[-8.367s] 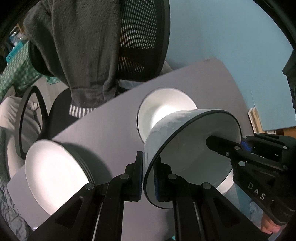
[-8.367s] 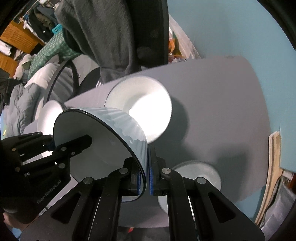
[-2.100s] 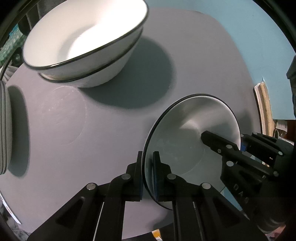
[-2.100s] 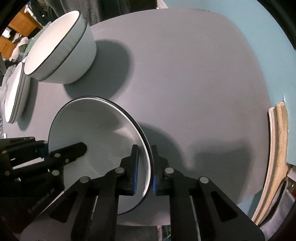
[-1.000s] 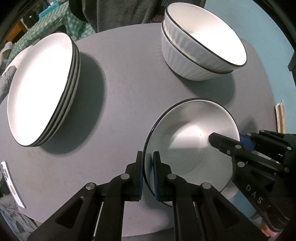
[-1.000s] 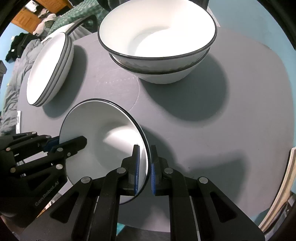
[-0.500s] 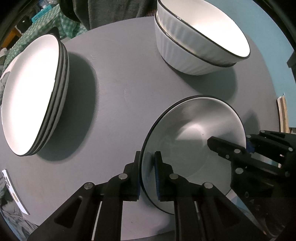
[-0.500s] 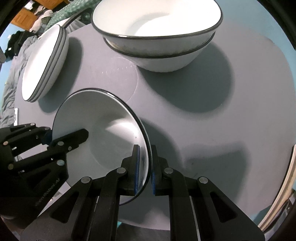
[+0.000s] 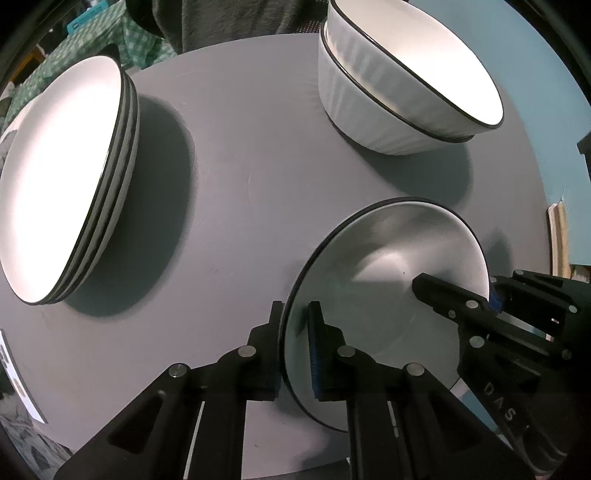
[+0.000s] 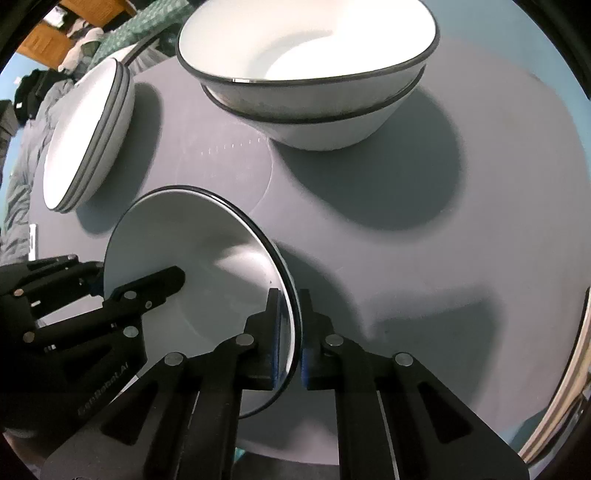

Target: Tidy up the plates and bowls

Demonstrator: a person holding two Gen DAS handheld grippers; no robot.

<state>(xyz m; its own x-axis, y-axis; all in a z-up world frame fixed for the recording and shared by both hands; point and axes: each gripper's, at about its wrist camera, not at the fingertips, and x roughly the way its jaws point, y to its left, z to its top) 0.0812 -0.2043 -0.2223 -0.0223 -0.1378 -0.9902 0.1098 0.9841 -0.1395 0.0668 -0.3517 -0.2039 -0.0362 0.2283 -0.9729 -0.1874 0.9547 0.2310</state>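
Note:
A white black-rimmed bowl (image 9: 388,280) hangs above the grey round table (image 9: 251,177), held by both grippers. My left gripper (image 9: 295,345) is shut on its near-left rim. My right gripper (image 10: 286,332) is shut on the opposite rim; the bowl also shows in the right wrist view (image 10: 192,258). Two stacked white ribbed bowls (image 9: 399,92) stand at the far right, and are close ahead in the right wrist view (image 10: 310,74). A stack of three white plates (image 9: 62,177) lies at the left, also seen in the right wrist view (image 10: 85,133).
A faint round mark (image 10: 225,173) shows on the table between the stacks. A dark grey garment on a chair (image 9: 221,22) stands behind the table. A light blue wall (image 9: 535,55) is at the right. A white card (image 9: 14,376) lies at the table's left edge.
Both grippers have carried the held bowl nearer to the stacked bowls, which now loom larger in both views. Both grips on the rim are unchanged.

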